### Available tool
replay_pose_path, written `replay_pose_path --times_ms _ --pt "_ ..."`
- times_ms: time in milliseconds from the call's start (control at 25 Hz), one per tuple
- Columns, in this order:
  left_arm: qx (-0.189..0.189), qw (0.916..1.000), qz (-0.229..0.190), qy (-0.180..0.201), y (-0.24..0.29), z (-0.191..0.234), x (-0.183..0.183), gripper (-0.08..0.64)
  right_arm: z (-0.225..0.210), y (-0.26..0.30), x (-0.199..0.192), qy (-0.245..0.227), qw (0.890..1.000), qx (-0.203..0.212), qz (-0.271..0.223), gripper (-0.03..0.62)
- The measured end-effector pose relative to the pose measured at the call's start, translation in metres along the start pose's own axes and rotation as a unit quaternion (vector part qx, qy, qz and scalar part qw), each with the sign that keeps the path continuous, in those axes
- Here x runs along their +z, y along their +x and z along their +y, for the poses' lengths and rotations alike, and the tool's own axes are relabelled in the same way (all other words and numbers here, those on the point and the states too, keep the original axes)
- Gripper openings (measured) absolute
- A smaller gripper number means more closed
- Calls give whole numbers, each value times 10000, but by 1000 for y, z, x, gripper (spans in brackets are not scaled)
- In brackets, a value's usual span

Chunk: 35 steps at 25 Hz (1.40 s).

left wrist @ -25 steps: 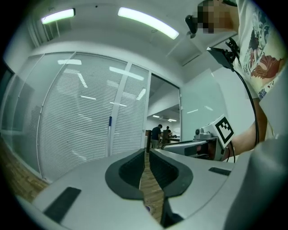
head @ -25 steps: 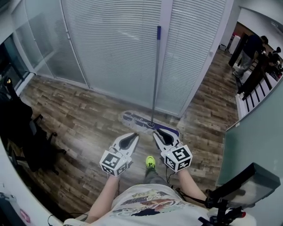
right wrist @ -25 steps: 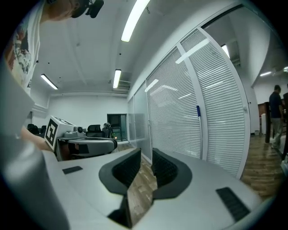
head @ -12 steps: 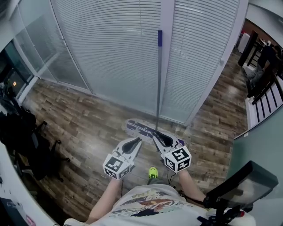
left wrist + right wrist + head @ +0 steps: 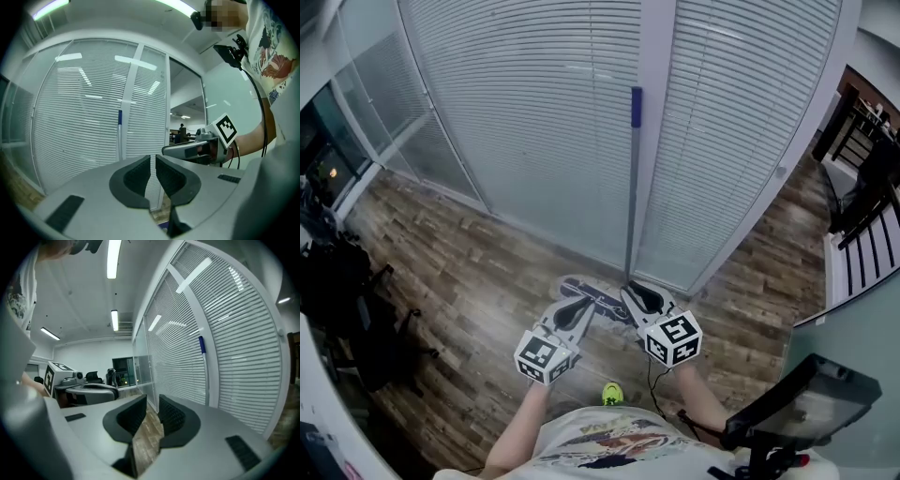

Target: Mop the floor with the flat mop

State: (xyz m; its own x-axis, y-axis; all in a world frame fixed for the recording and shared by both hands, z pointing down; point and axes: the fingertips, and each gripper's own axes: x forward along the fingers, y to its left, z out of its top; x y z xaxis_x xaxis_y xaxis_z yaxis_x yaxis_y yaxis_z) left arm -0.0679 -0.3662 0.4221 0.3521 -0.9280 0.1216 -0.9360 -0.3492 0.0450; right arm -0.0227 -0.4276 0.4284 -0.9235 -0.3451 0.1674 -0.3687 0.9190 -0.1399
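Two grippers are held out low over the wood floor (image 5: 469, 262), the left gripper (image 5: 584, 307) and the right gripper (image 5: 630, 292) side by side. Both have their jaws pressed together with nothing between them.

From above, the flat mop (image 5: 631, 187) stands up against a white post (image 5: 656, 141) between the window blinds (image 5: 534, 112). Its mop head (image 5: 598, 296) lies flat on the floor right at the gripper tips. I cannot tell if the right gripper touches it.

Only the head view shows the mop head and the person's bright shoe (image 5: 611, 394). The gripper views show just the handle with its blue top. In the left gripper view the handle (image 5: 120, 136) stands left of the shut jaws. In the right gripper view the handle (image 5: 205, 376) stands to their right, well apart from them.
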Motion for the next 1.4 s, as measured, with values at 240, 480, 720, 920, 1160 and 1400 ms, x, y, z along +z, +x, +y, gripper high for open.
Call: replay_pose_path --times_ms 240,480,720,920,1160,1400 --pt "84 9998 10 196 35 26 8 17 -36 26 25 2 9998 -54 -196 72" --pt "-75 9997 10 248 70 56 13 17 -63 57 43 -67 9995 -148 -261 72" --pt "-297 9994 -73 162 120 109 26 18 -107 101 59 -88 9985 -517 -126 74" --pt "-649 9976 -138 216 169 166 45 32 -152 158 78 -56 9959 -899 -80 132" --pt "-1010 9945 -150 241 213 214 50 65 -202 210 98 -86 9906 -1367 -57 163" --pt "-1235 9922 -77 136 255 250 38 107 -250 249 104 -63 9849 -1731 -15 180"
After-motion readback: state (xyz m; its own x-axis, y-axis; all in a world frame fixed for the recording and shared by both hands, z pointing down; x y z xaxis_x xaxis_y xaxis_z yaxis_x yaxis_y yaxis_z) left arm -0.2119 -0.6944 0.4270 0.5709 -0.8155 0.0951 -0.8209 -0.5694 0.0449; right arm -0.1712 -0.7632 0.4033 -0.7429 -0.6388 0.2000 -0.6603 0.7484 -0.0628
